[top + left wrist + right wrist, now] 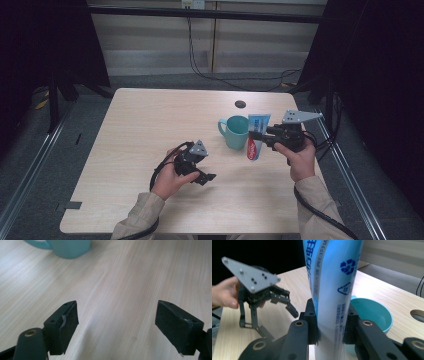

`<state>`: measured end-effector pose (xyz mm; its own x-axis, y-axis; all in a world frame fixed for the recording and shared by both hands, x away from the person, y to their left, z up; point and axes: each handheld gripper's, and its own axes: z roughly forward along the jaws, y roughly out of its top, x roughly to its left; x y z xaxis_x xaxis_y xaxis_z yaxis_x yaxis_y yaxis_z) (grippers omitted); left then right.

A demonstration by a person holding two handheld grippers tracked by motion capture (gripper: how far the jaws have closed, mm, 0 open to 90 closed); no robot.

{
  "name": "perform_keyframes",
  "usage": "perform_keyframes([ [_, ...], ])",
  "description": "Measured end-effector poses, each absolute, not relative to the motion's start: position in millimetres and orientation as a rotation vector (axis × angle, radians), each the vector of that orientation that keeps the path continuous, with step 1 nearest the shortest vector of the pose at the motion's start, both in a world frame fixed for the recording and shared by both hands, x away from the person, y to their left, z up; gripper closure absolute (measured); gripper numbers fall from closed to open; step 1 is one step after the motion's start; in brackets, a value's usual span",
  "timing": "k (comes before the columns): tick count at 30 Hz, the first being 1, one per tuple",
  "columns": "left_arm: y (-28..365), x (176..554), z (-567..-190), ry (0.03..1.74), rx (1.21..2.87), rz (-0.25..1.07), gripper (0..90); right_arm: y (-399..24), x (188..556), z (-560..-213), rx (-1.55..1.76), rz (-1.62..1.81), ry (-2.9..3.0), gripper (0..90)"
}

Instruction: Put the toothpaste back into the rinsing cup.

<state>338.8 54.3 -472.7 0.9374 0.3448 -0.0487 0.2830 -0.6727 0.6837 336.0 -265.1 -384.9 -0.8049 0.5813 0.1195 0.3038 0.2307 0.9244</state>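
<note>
on the left the left gripper (204, 170) hovers above the table (130, 130), jaws spread wide, holding nothing. right of it stands the teal mug (235, 131). just beside the mug, the right gripper (256, 136) clamps a toothpaste tube (256, 137).

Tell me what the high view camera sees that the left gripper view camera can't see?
High view alone: the toothpaste tube clamped in the right gripper, both of the person's hands, and the round hole in the table. Left gripper view alone: a close look at the left gripper, its black jaws wide apart with nothing between. Both: the teal mug and the wooden table.
</note>
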Motion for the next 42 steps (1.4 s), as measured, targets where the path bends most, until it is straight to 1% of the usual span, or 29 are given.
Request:
perform_keyframes([
  [4, 60, 337, -480, 0.472, 2.34, 0.109, 18.5, -265, 336, -383, 0.849, 1.643, 2.218, 71.9],
  [10, 63, 337, -485, 0.455, 2.352, 0.127, 18.8, -264, 337, -377, 0.851, 1.638, 2.209, 71.8],
  [15, 65, 337, -491, 0.482, 2.345, 0.118, 19.0, -265, 339, -370, 0.848, 1.653, 2.192, 71.7],
  [21, 69, 338, -495, 0.457, 2.374, 0.136, 19.0, -267, 343, -364, 0.863, 1.672, 2.175, 71.5],
  [32, 70, 336, -502, 0.462, 2.368, 0.131, 19.0, -266, 349, -354, 0.86, 1.707, 2.153, 71.4],
  [42, 74, 339, -504, 0.438, 2.365, 0.129, 15.1, -266, 358, -344, 0.878, 1.729, 2.116, 71.4],
])
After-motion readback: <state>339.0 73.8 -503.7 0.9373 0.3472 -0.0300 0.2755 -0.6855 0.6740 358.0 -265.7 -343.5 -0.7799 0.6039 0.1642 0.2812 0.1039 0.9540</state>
